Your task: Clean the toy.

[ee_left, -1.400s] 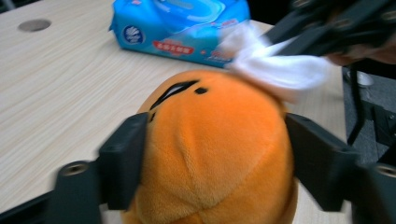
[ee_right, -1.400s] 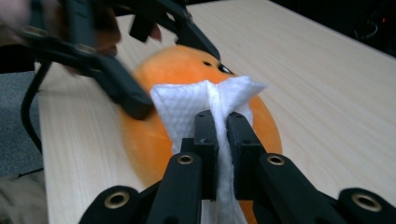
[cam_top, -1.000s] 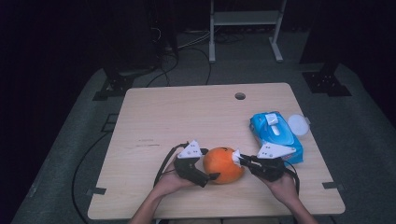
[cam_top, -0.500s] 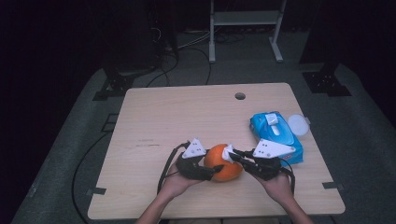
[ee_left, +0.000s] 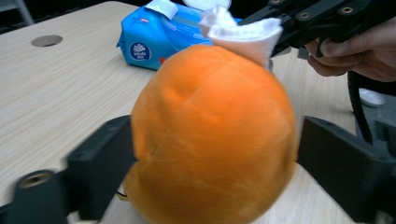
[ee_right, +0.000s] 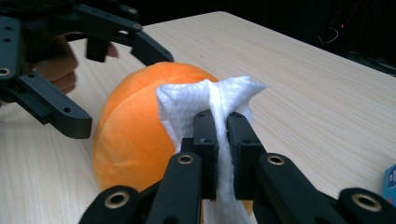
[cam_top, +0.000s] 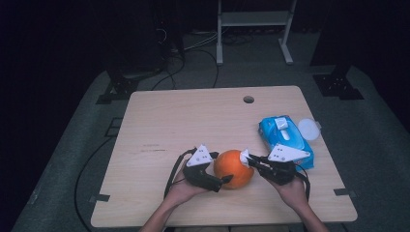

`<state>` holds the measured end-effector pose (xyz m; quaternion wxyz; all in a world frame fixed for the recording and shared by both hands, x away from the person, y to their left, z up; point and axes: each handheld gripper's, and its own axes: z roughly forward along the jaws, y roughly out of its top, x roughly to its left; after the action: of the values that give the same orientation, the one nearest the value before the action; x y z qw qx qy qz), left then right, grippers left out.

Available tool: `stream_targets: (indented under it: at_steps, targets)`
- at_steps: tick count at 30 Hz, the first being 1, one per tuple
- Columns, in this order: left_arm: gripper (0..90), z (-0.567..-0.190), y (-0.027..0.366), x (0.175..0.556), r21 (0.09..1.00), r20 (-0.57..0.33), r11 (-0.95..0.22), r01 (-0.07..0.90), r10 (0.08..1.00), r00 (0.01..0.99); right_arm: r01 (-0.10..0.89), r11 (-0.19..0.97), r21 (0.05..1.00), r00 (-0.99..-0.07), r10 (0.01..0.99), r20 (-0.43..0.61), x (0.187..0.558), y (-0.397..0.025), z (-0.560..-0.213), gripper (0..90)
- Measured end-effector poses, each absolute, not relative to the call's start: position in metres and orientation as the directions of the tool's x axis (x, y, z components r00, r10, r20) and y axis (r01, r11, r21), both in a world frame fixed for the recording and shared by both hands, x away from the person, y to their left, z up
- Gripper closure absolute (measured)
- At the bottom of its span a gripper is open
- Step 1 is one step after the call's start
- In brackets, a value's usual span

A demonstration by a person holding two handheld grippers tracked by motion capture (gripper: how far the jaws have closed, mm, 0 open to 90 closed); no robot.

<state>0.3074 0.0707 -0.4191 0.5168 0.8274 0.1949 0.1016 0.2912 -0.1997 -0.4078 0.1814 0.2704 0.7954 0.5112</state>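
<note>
Counts, table and near it: one orange plush ball point(cam_top: 234, 168); one white wipe point(ee_right: 210, 105), folded, pinched; one blue wipes pack point(cam_top: 284, 140); one white round lid point(cam_top: 308, 128) just beside the pack at the table edge; two grippers, left gripper point(cam_top: 218, 181) and right gripper point(cam_top: 248, 161), each with two black jaws and one grey three-cornered plate; two hands; one wooden table point(cam_top: 183, 121) with one round hole point(cam_top: 248, 99); one white metal rack point(cam_top: 254, 21) on the floor behind.

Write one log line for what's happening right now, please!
left gripper: holding orange plush ball | right gripper: shut on white wipe, pressed on ball | wipes pack: beside
</note>
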Motion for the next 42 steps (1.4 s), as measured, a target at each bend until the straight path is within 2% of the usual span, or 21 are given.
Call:
stream_targets:
  at_steps: [3,5,6,10,11,13,15,16,17,20,23,28,30,37,42]
  targets:
    - [8.5,-0.423,0.067,0.308,0.89,-0.042,-0.4,0.219,0.406,0.913,0.241,0.336,0.911,-0.79,0.612,-0.017,0.291,-0.199,-0.408,82.8]
    - [9.2,-0.424,0.062,0.304,0.878,-0.005,-0.437,0.194,0.396,0.918,0.241,0.337,0.91,-0.79,0.613,-0.018,0.292,-0.199,-0.407,82.8]
    - [12.6,-0.423,0.062,0.3,0.873,0.019,-0.457,0.169,0.378,0.926,0.24,0.338,0.91,-0.79,0.613,-0.019,0.293,-0.199,-0.407,82.8]
    - [19.2,-0.42,0.07,0.301,0.894,-0.014,-0.416,0.168,0.349,0.937,0.26,0.328,0.908,-0.775,0.631,-0.007,0.298,-0.206,-0.409,82.8]
    - [18.0,-0.42,0.071,0.304,0.897,-0.014,-0.406,0.175,0.368,0.93,0.265,0.323,0.909,-0.775,0.632,0.001,0.299,-0.208,-0.409,82.7]
    - [8.7,-0.422,0.068,0.309,0.887,-0.028,-0.414,0.205,0.397,0.918,0.268,0.322,0.908,-0.777,0.63,0.006,0.299,-0.209,-0.409,82.8]
    - [5.1,-0.428,0.063,0.314,0.866,-0.053,-0.438,0.243,0.402,0.914,0.262,0.327,0.908,-0.783,0.622,0.002,0.299,-0.208,-0.409,82.8]
    - [5.8,-0.43,0.062,0.315,0.861,-0.068,-0.437,0.26,0.407,0.911,0.26,0.335,0.906,-0.788,0.616,-0.002,0.298,-0.206,-0.409,82.8]
    - [10.3,-0.431,0.063,0.315,0.866,-0.089,-0.422,0.268,0.396,0.914,0.257,0.339,0.905,-0.79,0.613,-0.006,0.297,-0.205,-0.408,82.8]
    - [30.3,-0.427,0.063,0.308,0.875,-0.052,-0.422,0.236,0.402,0.914,0.233,0.352,0.907,-0.791,0.611,-0.034,0.291,-0.2,-0.401,83.0]
    - [35.8,-0.424,0.058,0.301,0.879,-0.007,-0.432,0.202,0.411,0.911,0.192,0.347,0.918,-0.791,0.608,-0.064,0.285,-0.195,-0.393,83.4]
    - [38.0,-0.418,0.054,0.295,0.878,0.015,-0.44,0.189,0.421,0.907,0.128,0.359,0.925,-0.811,0.575,-0.11,0.274,-0.183,-0.377,83.4]
    - [38.6,-0.415,0.058,0.294,0.884,-0.001,-0.427,0.193,0.41,0.912,0.114,0.374,0.921,-0.811,0.57,-0.131,0.273,-0.181,-0.375,83.4]
    - [38.1,-0.415,0.068,0.296,0.873,-0.02,-0.44,0.211,0.399,0.917,0.185,0.383,0.905,-0.813,0.577,-0.078,0.283,-0.187,-0.386,83.4]
    - [36.3,-0.417,0.064,0.298,0.869,-0.034,-0.435,0.235,0.422,0.906,0.163,0.372,0.914,-0.823,0.562,-0.082,0.276,-0.176,-0.384,83.4]
